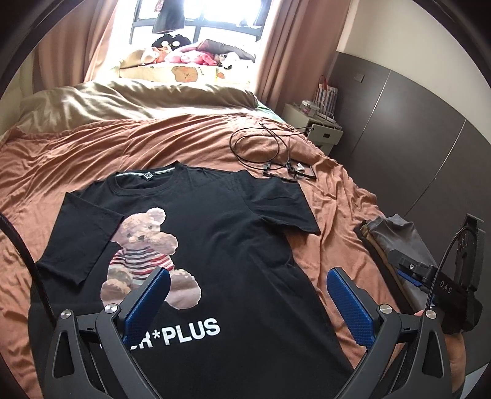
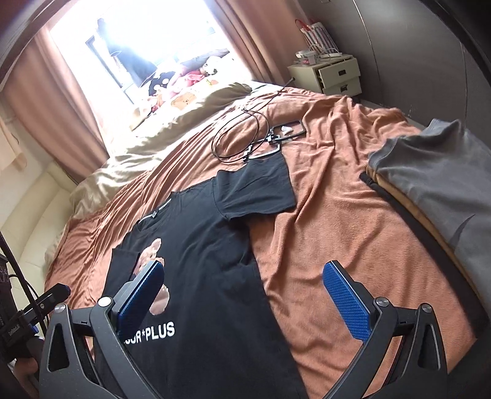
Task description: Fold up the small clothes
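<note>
- Black T-shirt [image 1: 233, 233]: lies flat, print side up, on the bed's orange blanket [image 1: 92, 159], hem towards you.
- Left gripper [image 1: 247, 294]: your jaws stand wide apart above the shirt's lower half, holding nothing.
- Right gripper [image 2: 242, 291]: equally wide, empty, straddling the shirt's right edge.
- Folded grey garment [image 2: 435, 184]: at the bed's right edge.

both wrist views look down the bed [image 1: 92, 159] toward the window [image 1: 214, 21], close above the black t-shirt [image 1: 233, 233]. the right view sits further right of the shirt; both share it.
</note>
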